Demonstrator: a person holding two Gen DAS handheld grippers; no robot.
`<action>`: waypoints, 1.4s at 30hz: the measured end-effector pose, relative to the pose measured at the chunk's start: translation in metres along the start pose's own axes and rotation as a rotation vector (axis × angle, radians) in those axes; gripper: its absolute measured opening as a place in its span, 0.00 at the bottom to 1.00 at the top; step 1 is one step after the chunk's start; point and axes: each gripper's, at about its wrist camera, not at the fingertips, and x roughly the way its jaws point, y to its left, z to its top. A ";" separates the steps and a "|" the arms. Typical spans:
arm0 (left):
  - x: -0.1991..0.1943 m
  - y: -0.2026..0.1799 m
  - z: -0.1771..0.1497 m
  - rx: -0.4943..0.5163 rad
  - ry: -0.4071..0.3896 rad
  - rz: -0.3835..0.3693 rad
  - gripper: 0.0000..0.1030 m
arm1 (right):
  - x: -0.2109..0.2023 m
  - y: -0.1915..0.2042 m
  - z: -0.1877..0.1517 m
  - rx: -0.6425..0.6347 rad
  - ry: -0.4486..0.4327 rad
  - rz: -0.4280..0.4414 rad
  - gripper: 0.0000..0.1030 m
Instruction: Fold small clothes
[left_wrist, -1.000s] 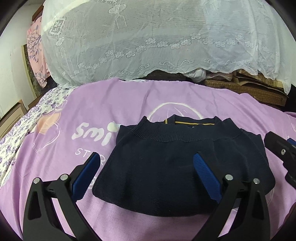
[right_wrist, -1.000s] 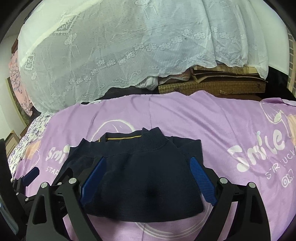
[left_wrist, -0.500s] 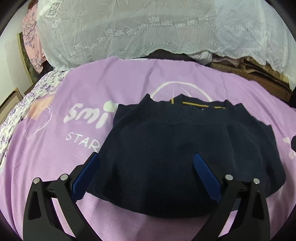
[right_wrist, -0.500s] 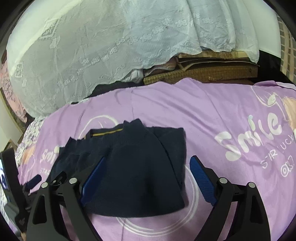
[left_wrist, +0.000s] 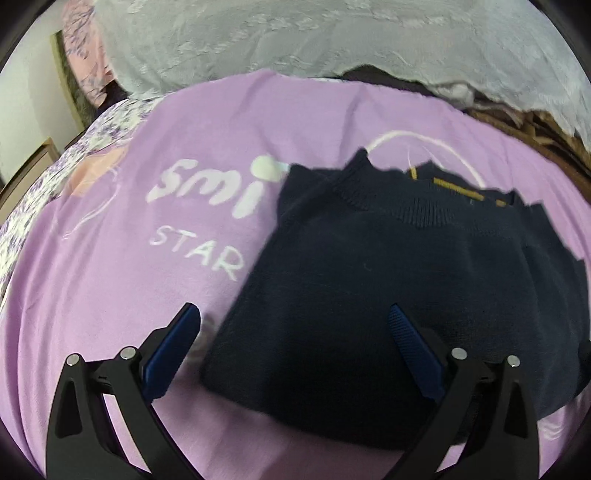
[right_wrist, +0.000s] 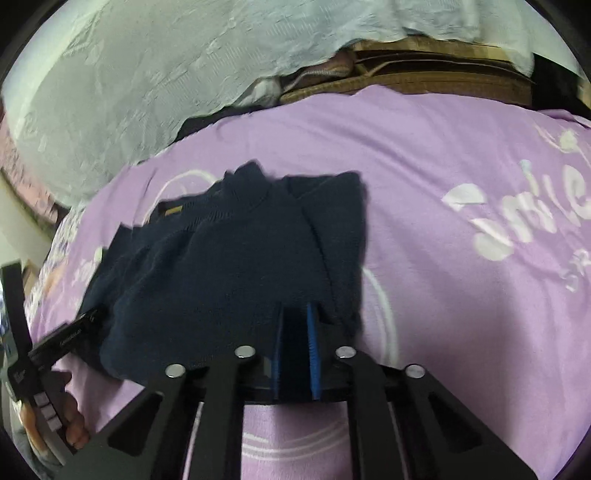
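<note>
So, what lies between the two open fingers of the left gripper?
In the left wrist view, the left gripper spans the navy sweater's near left corner and some purple bedsheet.

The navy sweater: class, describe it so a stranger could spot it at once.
Start with the purple bedsheet printed with white lettering. On it, beside the letters, lies the folded navy sweater. It is the only dark knit there, with a ribbed collar and a mustard stripe inside the neck.

Navy sweater (left_wrist: 388, 266), lilac white-lettered bedsheet (left_wrist: 184, 129), white lace cover (right_wrist: 129, 74), blue-padded tool (right_wrist: 294, 325)
</note>
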 end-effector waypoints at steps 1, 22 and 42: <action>-0.007 -0.002 0.001 -0.002 -0.017 -0.024 0.95 | -0.006 0.004 0.002 -0.009 -0.018 0.028 0.15; -0.034 -0.057 -0.002 0.124 -0.043 -0.157 0.96 | -0.003 -0.031 0.026 0.119 -0.021 0.094 0.35; 0.006 -0.138 -0.002 0.214 -0.009 -0.084 0.96 | 0.050 -0.059 0.039 0.173 0.054 0.180 0.55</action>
